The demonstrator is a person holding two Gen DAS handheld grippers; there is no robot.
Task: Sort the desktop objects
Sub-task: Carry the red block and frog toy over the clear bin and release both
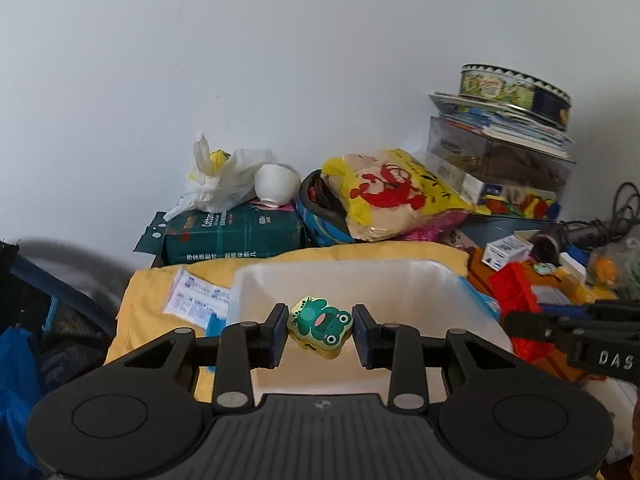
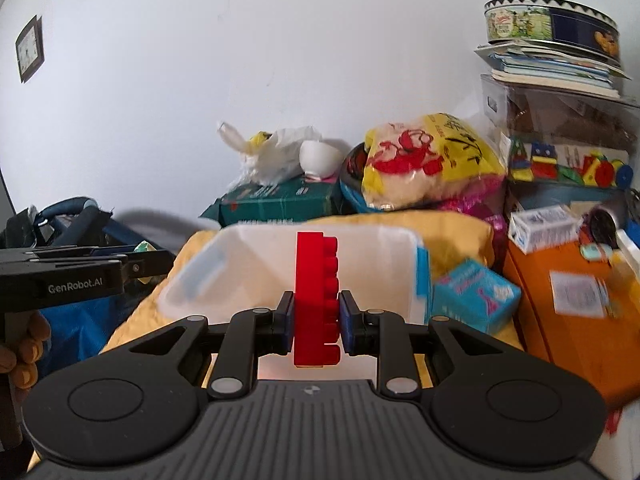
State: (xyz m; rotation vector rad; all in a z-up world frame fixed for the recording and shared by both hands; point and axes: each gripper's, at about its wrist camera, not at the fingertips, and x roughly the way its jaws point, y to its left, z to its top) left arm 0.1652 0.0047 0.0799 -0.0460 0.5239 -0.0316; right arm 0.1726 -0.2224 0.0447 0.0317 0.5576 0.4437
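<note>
My left gripper (image 1: 320,330) holds a small yellow block with a green frog picture (image 1: 320,326) between its blue pads, above the white translucent bin (image 1: 400,280). My right gripper (image 2: 316,320) is shut on a red studded building brick (image 2: 316,300), held upright over the same bin (image 2: 380,248). The right gripper (image 1: 568,328) shows at the right edge of the left wrist view, and the left gripper (image 2: 80,272) at the left edge of the right wrist view.
The bin sits on a yellow cloth (image 2: 452,236). Behind it are a green tissue pack (image 1: 232,232), a white bowl (image 1: 276,186), a yellow lobster bag (image 1: 392,196) and stacked boxes with a tin (image 2: 552,28). A teal box (image 2: 476,292) and an orange box (image 2: 568,312) lie to the right.
</note>
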